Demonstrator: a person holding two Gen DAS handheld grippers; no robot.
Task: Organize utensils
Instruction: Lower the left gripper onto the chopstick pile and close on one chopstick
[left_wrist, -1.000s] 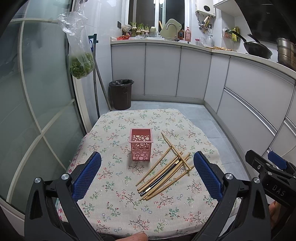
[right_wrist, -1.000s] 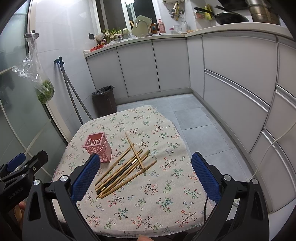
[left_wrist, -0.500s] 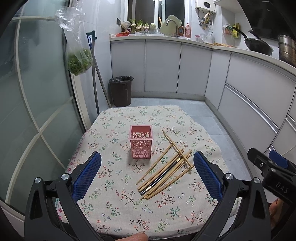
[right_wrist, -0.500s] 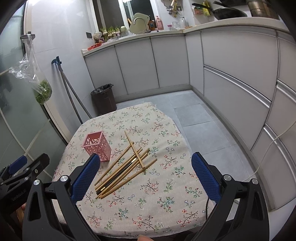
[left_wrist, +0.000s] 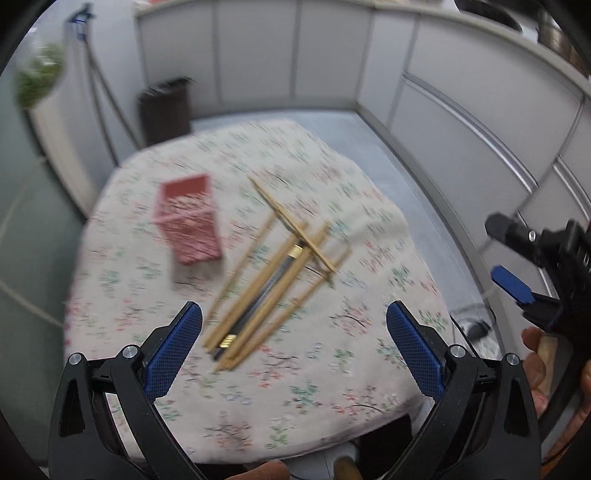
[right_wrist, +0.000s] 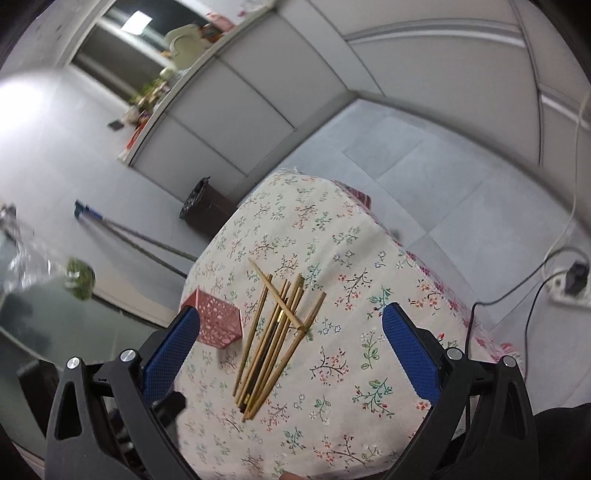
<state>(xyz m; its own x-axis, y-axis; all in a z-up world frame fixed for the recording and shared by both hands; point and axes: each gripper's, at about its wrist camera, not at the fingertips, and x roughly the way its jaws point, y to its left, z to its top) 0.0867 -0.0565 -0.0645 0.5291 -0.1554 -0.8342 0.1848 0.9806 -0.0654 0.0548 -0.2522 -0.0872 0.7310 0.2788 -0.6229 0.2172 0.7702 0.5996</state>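
A pile of several wooden chopsticks (left_wrist: 273, 280) (right_wrist: 277, 332), with a dark one among them, lies on the flowered tablecloth (left_wrist: 317, 373) (right_wrist: 343, 258). A pink perforated holder (left_wrist: 188, 221) (right_wrist: 216, 321) stands just left of the pile. My left gripper (left_wrist: 294, 332) hangs open above the near end of the pile, nothing between its blue pads. My right gripper (right_wrist: 291, 338) is open too, tilted, over the pile's middle. The left wrist view is blurred and shows the right gripper's body at its right edge, held by a hand (left_wrist: 535, 354).
A dark waste bin (left_wrist: 166, 107) (right_wrist: 205, 203) stands on the floor behind the table. White cabinets (left_wrist: 332, 55) run along the back and right. A power strip with a cable (right_wrist: 570, 284) lies on the floor at right. A mop (right_wrist: 122, 236) leans at left.
Both grippers have moved forward and down toward the chopsticks, which now look larger. The right wrist view has rolled to a tilt. Both stay open.
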